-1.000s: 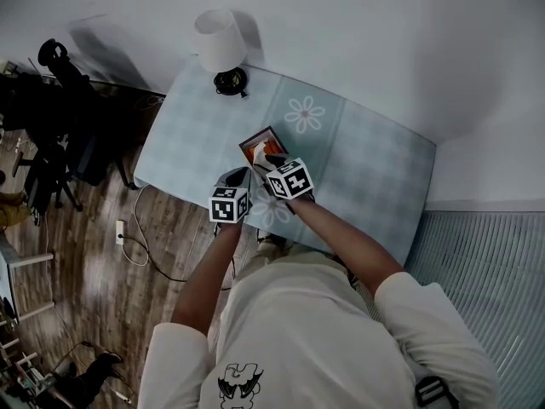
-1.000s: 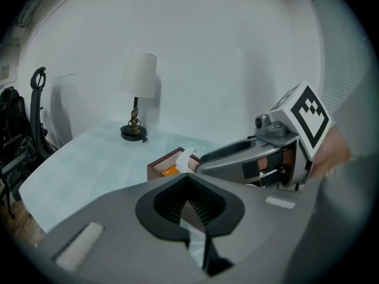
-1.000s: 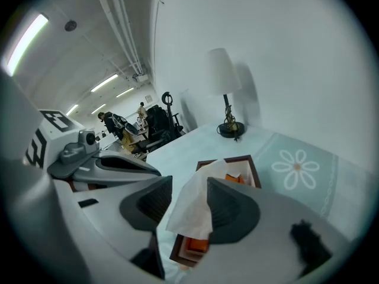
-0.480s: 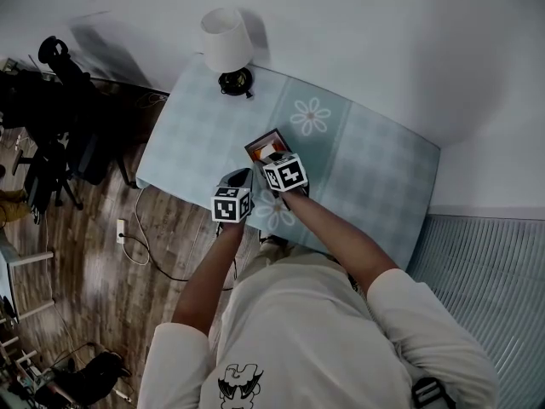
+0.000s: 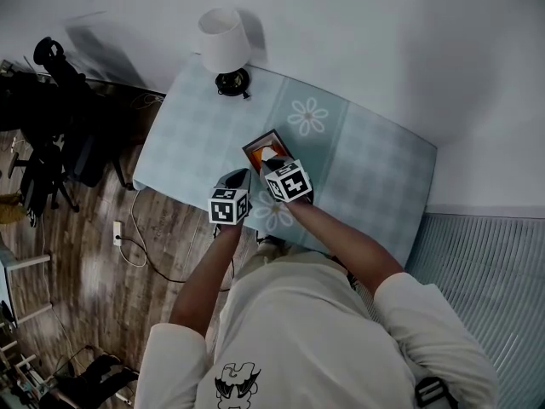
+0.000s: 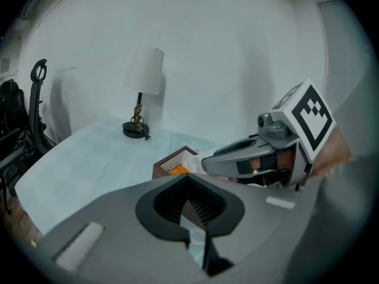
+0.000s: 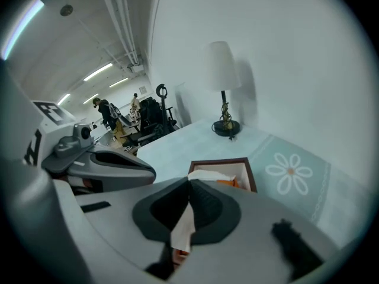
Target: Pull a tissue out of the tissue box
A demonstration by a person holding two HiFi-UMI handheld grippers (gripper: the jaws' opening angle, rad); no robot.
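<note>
A brown wooden tissue box (image 5: 253, 144) stands open in the middle of the pale blue table (image 5: 196, 135). A white tissue (image 7: 182, 228) sticks up from it. My right gripper (image 5: 270, 161) is over the near edge of the box (image 7: 220, 162), its jaws closing tight, and the pads now press on the tissue. My left gripper (image 5: 239, 176) hovers just left of the box, near the table's front edge, shut with nothing in it. In the left gripper view the right gripper (image 6: 206, 165) reaches over the box (image 6: 167, 160).
A table lamp (image 5: 222, 44) with a white shade stands at the table's far left corner. A daisy pattern (image 5: 306, 115) marks the cloth behind the box. Office chairs and tripods (image 5: 51, 135) stand on the wooden floor to the left, where a cable (image 5: 136, 245) lies.
My right gripper has shifted slightly over the box's opening and now covers most of the tissue. My left gripper has stayed where it was.
</note>
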